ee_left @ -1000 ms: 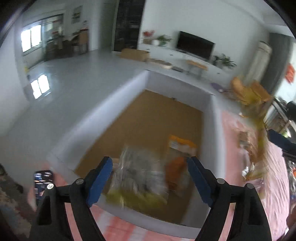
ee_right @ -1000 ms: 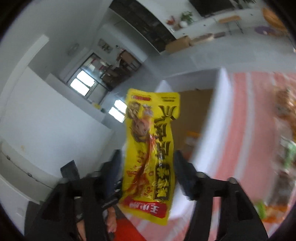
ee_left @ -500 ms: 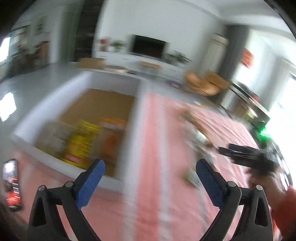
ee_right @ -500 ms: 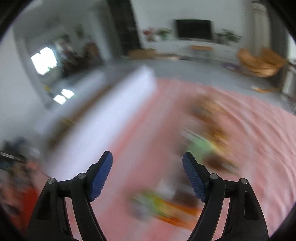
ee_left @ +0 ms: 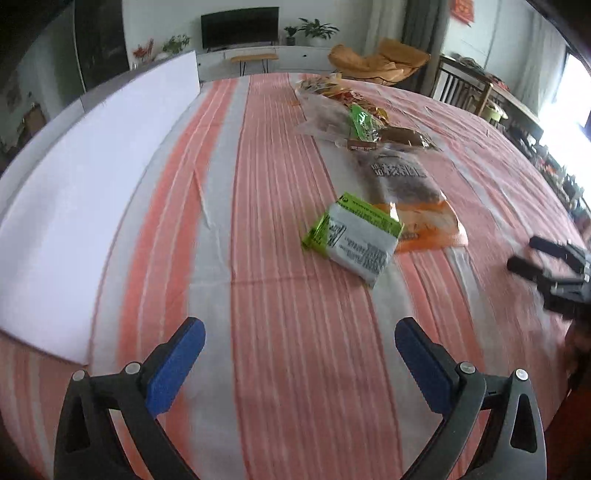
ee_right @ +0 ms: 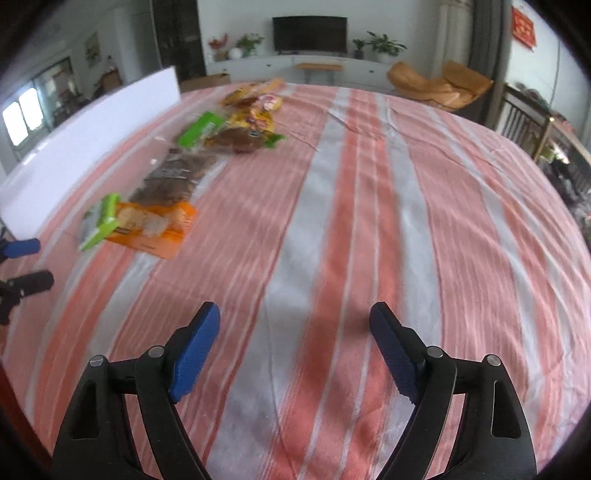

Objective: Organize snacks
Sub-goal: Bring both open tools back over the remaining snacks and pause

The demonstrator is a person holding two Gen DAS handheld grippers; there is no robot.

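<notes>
Swung away from white-walled box (ee_left: pixel 92 206) onto striped cloth (ee_left: pixel 295 332); yellow packet gone from right gripper (ee_right: pixel 295 347), jaws opening, nothing between. Left gripper (ee_left: pixel 295 362) wide, empty. Green-and-white snack packet (ee_left: pixel 356 236) nearest, remaining packets beyond; next pick likely.

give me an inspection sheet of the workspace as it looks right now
surface: striped cloth in pink and grey, lightly creased, covers the whole table
job's things: green-white packet lies partly on an orange packet; clear dark-snack bag behind them; mixed pile farther back; white box wall along the table's left edge
clutter: nothing seen
grippers: left tool open and empty over bare cloth; right tool empty, jaws opening, also over bare cloth, nearer the table's right side
cables: nothing seen
surroundings: tv on a white cabinet, potted plants, orange chair, window at left
</notes>
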